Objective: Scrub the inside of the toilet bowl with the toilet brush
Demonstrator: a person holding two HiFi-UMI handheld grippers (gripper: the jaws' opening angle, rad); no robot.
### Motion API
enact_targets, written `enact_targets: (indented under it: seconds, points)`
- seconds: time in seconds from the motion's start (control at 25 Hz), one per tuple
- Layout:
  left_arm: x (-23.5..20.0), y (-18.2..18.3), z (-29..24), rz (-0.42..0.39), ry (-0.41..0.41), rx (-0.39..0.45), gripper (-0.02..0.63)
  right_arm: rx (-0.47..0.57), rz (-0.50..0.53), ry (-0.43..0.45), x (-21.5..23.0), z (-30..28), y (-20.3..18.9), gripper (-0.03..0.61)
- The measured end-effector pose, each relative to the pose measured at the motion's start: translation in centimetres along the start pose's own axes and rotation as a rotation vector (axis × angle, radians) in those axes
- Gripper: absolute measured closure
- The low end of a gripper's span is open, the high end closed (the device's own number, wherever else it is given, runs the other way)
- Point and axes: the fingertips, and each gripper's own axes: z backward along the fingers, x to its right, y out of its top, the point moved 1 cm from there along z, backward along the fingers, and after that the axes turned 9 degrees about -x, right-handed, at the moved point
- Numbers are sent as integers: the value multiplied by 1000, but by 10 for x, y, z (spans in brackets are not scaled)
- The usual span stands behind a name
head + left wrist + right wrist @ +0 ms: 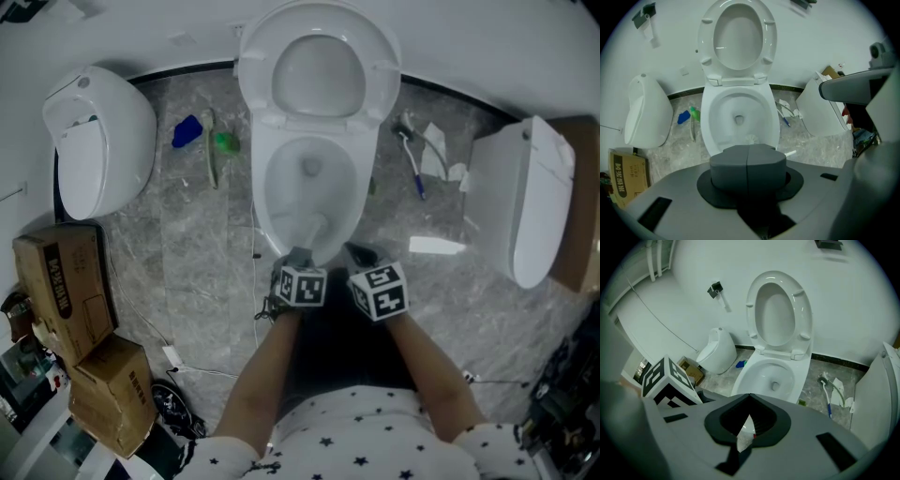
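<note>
A white toilet with its lid and seat up stands in the middle, its bowl rim [267, 202] [708, 126] [750, 376] just ahead of both grippers. My left gripper [298, 255] [747, 154] is at the bowl's near edge, shut on the white handle of the toilet brush [311, 232]. The brush head [751, 139] sits low inside the bowl near the front wall. My right gripper [361, 253] [745, 425] hovers beside it at the bowl's front right. It holds nothing, and its jaws are together with only a thin slit between them.
A white ceramic fixture [98, 141] stands at the left and another [534, 202] at the right. Cardboard boxes [66, 291] are stacked at the near left. On the floor lie a blue item [187, 131], a green bottle [225, 142], a blue-handled brush [412, 167] and a white piece [436, 246].
</note>
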Motion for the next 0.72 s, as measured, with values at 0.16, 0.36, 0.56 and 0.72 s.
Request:
enact_targets:
  seconds: [0.16,0.36,0.56,0.72]
  points:
    - [7,9,0,-9,-8,4,460,-2,-4,-5,3,0,0,572]
    - [13,17,0,-15,-15,12,460,-2,-10,-7,7,1,-1,572]
    - [16,26,0,-31,-21,20,460,-3,-15,-17,13,1,-3,572]
    - [17,36,-2,-40,-23,24,460,-6,-17,-28,21,1,-4,572]
